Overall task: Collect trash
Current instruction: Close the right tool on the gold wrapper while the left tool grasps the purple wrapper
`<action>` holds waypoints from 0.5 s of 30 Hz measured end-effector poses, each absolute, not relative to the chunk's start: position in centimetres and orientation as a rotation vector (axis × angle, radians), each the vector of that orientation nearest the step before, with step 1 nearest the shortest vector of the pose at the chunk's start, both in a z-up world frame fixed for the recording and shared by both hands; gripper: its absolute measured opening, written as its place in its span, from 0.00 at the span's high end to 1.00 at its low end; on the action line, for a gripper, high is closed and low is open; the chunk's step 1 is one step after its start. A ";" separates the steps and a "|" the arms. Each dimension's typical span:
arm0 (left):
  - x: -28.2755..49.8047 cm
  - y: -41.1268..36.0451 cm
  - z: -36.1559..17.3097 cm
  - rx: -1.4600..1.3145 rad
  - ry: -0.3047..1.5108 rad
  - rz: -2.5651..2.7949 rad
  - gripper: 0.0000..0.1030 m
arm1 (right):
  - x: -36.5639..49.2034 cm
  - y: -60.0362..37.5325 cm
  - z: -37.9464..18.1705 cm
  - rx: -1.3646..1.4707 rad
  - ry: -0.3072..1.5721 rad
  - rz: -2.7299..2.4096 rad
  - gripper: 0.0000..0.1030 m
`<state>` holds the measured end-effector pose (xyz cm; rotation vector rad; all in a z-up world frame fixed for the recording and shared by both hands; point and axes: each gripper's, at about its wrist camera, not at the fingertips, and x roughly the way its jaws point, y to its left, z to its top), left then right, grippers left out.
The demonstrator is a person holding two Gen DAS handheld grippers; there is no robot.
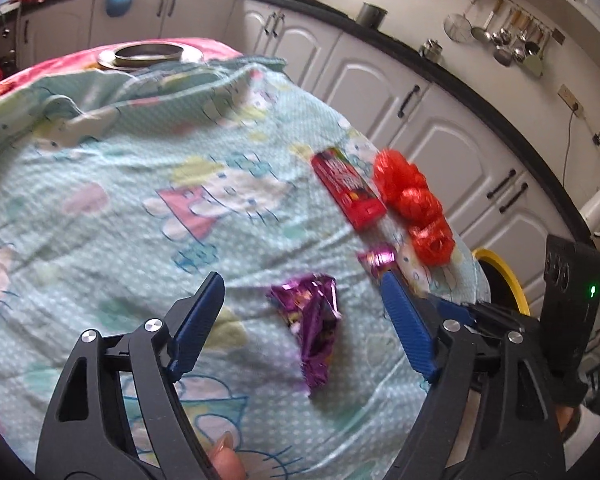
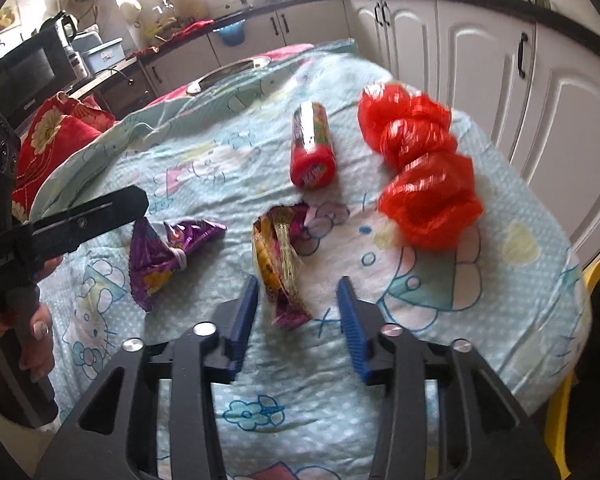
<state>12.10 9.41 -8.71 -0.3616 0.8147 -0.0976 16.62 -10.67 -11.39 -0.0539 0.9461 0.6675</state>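
- We find the left gripper (image 1: 302, 320) with its blue pads well apart, straddling a crumpled purple wrapper (image 1: 310, 328) at lower centre of the left wrist view. The pads do not touch the wrapper, and we judge this to be a lining-up for a pinch.
- The right gripper (image 2: 298, 312) has its pads partly closed but still apart, at lower centre of the right wrist view. A second, yellow-and-purple wrapper (image 2: 282, 260) lies between and just beyond them; no pad presses on it that we can see.
- Each gripper seems assigned the wrapper nearest it, which would explain why they sit side by side without crossing.
- Further trash lies higher in the right wrist view: a red tube (image 2: 312, 148) on its side at centre, and a bunched red plastic bag (image 2: 424, 164) to its right, close to the tube but apart from it.
- All items rest on a cartoon-printed cloth (image 2: 480, 300), which is loose and wrinkled. We judge a pad could snag it along with a wrapper.
- The cloth drops away at the right of both views, with the red bag near that edge and a yellow rim (image 1: 508, 276) below it, possibly a bin.
- The cloth at left of the left wrist view is open. The grippers stand close together, so there is little room between them.
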 end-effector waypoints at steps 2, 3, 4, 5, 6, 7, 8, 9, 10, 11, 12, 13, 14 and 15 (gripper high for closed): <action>12.3 8.7 -9.2 -0.357 0.834 -0.119 0.32 | 16.6 -11.0 -11.6 -0.048 0.944 0.665 0.80; 12.4 8.3 -9.5 -0.351 0.845 -0.130 0.39 | 16.7 -11.2 -11.6 -0.047 0.945 0.661 0.82; 12.4 7.9 -9.7 -0.343 0.853 -0.134 0.42 | 16.7 -11.5 -11.6 -0.035 0.949 0.664 0.82; 12.4 7.6 -10.0 -0.333 0.859 -0.137 0.42 | 16.8 -11.8 -11.6 -0.021 0.954 0.667 0.83; 12.4 7.1 -10.2 -0.319 0.868 -0.143 0.45 | 16.8 -12.1 -11.6 -0.008 0.957 0.666 0.85; 12.5 6.8 -10.4 -0.310 0.874 -0.146 0.50 | 16.7 -12.4 -11.6 -0.003 0.957 0.664 0.85; 12.5 6.4 -10.6 -0.299 0.880 -0.150 0.52 | 16.7 -12.5 -11.5 -0.005 0.956 0.663 0.85; 12.5 6.0 -10.8 -0.282 0.884 -0.155 0.58 | 16.5 -12.7 -11.4 -0.004 0.953 0.661 0.86; 12.5 5.7 -10.8 -0.270 0.886 -0.157 0.63 | 16.4 -12.9 -11.3 -0.001 0.951 0.660 0.86; 12.4 5.4 -10.9 -0.253 0.888 -0.158 0.66 | 16.3 -13.2 -11.2 0.002 0.949 0.659 0.86; 12.4 5.2 -10.9 -0.244 0.888 -0.160 0.75 | 16.2 -13.4 -11.1 0.005 0.946 0.657 0.86; 12.4 4.9 -11.0 -0.233 0.893 -0.168 0.78 | 16.1 -13.6 -11.0 0.006 0.944 0.657 0.86; 12.4 4.9 -11.0 -0.230 0.895 -0.170 0.78 | 16.0 -13.8 -10.8 0.007 0.940 0.656 0.87; 12.3 4.8 -11.1 -0.225 0.894 -0.171 0.78 | 15.8 -14.0 -10.6 0.007 0.936 0.656 0.87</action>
